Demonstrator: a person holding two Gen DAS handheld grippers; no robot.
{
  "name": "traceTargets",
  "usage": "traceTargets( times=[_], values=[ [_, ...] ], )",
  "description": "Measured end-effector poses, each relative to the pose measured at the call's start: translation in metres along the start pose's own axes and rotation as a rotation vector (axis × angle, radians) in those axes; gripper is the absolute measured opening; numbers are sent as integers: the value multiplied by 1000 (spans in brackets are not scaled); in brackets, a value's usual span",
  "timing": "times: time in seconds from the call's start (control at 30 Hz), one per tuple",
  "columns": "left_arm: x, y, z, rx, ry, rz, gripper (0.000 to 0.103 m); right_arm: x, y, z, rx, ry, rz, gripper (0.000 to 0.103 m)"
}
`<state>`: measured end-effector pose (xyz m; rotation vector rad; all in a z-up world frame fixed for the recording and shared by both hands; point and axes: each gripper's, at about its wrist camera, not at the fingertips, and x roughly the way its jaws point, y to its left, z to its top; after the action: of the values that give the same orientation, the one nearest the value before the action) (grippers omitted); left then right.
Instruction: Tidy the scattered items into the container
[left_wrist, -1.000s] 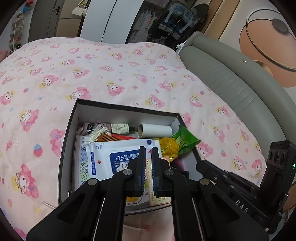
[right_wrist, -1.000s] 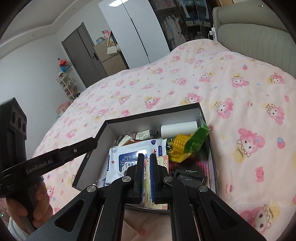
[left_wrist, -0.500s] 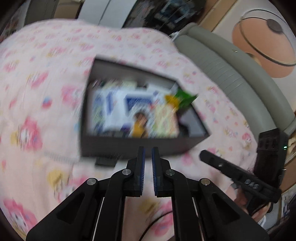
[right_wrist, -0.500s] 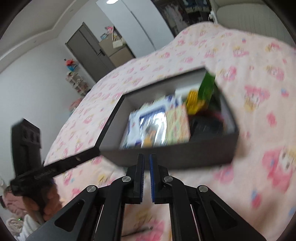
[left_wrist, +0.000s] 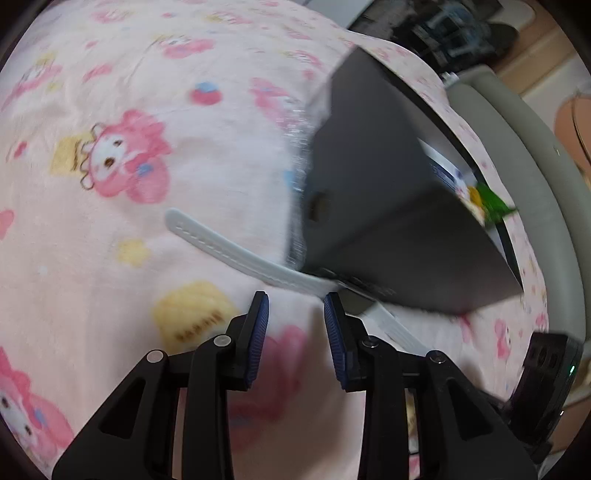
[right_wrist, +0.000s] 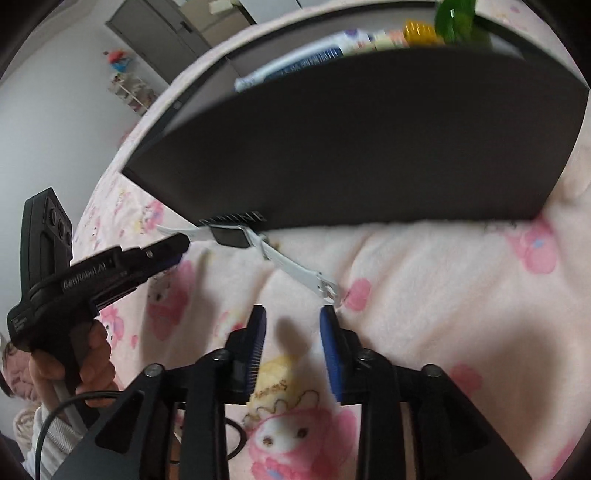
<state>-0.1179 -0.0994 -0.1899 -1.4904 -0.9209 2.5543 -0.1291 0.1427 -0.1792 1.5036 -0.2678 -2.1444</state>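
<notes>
- While low over the pink cartoon-print bed cover (left_wrist: 155, 110): left gripper (left_wrist: 295, 325), jaws spread apart, nothing between them.
- Just ahead of its fingertips: white-strapped watch (left_wrist: 236, 254), flat on the cover, black face against the foot of the dark box (left_wrist: 388, 206).
- Right gripper (right_wrist: 291, 332): likewise low, jaws parted and empty, the strap's buckle end just beyond the right fingertip.
- Seen from the right wrist: hand (right_wrist: 74, 365) wrapped around the left gripper's handle, tip angled in toward the watch's far strap.
- Inside the box: wipes pack (right_wrist: 295, 62), yellow and green packets showing over the rim.
</notes>
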Motion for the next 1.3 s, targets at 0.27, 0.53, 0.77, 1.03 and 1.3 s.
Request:
traceTargets(
  times=[0.27, 0.53, 0.77, 1.03, 1.3],
  values=[
    [9, 19, 3, -53, -50, -90, 30, 15, -12, 13, 82, -57, 28, 34],
    [-18, 19, -5, 5, -130, -167, 6, 5, -9, 17, 83, -112, 68, 24],
    [-1, 43, 5, -117, -47, -201, 29, 27, -13, 15, 121, -23, 51, 34],
    [-11, 24, 9, -22, -105, -163, 6, 35, -32, 25, 264, -161, 97, 39],
    [-47, -12, 2, 88, -162, -182, 2, 6, -4, 21, 126, -233, 45, 2]
  ],
)
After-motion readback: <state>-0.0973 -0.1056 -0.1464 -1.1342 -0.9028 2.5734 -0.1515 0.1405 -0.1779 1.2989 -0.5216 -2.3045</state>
